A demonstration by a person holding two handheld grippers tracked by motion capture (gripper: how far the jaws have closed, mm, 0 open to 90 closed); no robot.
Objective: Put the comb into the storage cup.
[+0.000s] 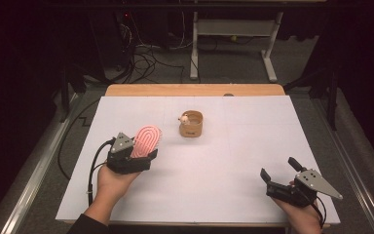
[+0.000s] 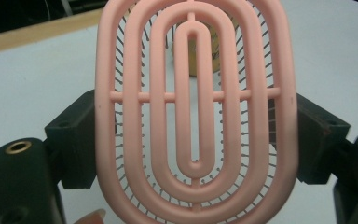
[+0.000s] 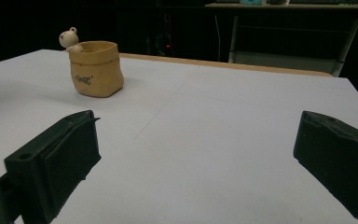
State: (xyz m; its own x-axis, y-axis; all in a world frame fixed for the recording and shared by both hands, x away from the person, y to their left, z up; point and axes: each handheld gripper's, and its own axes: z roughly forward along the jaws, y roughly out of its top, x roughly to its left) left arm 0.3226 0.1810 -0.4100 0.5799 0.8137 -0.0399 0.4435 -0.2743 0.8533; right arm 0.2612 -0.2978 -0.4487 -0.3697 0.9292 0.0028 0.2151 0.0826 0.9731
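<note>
The pink brush (image 2: 193,112) stood upright between the left gripper (image 1: 135,157)'s jaws, pinched at both edges. The tan pot (image 1: 191,124) sat well beyond its tips. The right gripper (image 1: 280,173) was spread wide, holding nothing. The smooth, curved rim might have slipped or twisted if the squeeze eased.

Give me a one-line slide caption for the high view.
Left gripper holds pink brush; right gripper open; tan pot stands mid-table.
</note>
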